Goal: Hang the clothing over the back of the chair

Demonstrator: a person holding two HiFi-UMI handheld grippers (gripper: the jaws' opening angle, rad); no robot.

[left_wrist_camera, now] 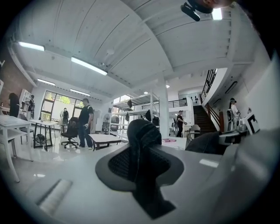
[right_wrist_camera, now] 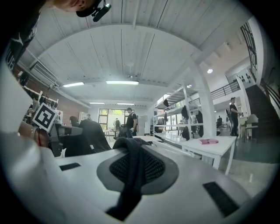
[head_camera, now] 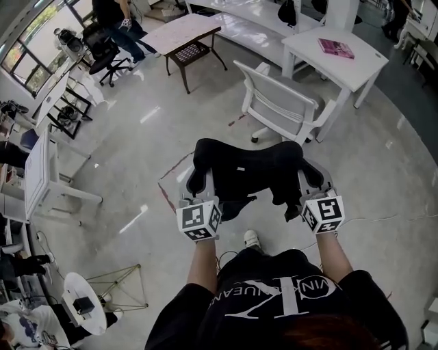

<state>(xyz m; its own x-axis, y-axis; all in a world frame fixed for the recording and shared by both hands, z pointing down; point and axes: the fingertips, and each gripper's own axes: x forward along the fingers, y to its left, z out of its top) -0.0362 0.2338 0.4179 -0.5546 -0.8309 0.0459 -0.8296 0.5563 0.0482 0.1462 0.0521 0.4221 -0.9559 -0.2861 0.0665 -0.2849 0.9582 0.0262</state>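
A black garment (head_camera: 248, 167) hangs stretched between my two grippers, held level in front of the person. The left gripper (head_camera: 199, 183) is shut on its left end, and the cloth (left_wrist_camera: 141, 144) bunches between the pads. The right gripper (right_wrist_camera: 131, 162) is shut on the other end (head_camera: 301, 179), where a thin fold of fabric runs through the jaws. The white swivel chair (head_camera: 279, 102) with a mesh back stands a little ahead and to the right, its back turned towards me. The garment is apart from the chair.
Behind the chair is a white table (head_camera: 356, 65) with a pink book (head_camera: 335, 48). A dark-framed table (head_camera: 183, 34), a black office chair (head_camera: 102, 53) and a standing person (head_camera: 118, 20) are at the far left. A white desk (head_camera: 40, 174) stands at the left.
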